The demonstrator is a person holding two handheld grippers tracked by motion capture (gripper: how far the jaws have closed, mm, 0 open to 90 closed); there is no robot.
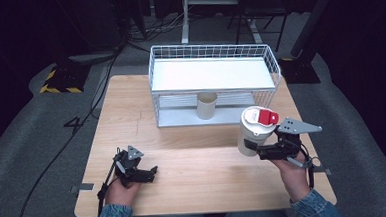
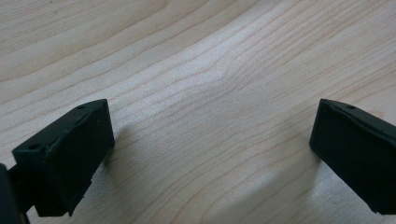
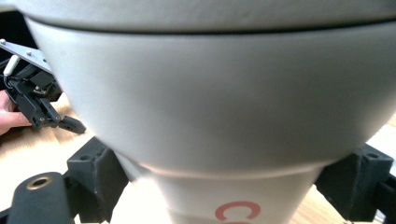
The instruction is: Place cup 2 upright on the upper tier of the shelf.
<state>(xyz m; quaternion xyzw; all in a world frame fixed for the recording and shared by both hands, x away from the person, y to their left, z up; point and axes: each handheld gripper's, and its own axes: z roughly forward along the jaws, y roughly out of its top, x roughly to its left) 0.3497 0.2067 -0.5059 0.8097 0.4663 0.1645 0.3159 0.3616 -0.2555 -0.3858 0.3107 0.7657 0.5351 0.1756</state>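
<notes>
A white lidded cup [image 1: 254, 130] with a red tab on its lid is lifted off the wooden table [image 1: 193, 153] at the right, tilted slightly. My right gripper [image 1: 254, 151] is shut on its lower body from the near right. In the right gripper view the cup [image 3: 210, 93] looms large, and the right gripper [image 3: 233, 189] has a black jaw pressing each side of the cup's narrow base. My left gripper [image 1: 153, 173] lies low on the table at the front left. In its own view the left gripper [image 2: 212, 154] stands open over bare wood.
A white wire rack [image 1: 214, 82] with a solid upper shelf stands at the table's far middle. A beige cup [image 1: 206, 105] sits on its lower level. The left hand and its gripper [image 3: 42, 102] appear far off in the right gripper view.
</notes>
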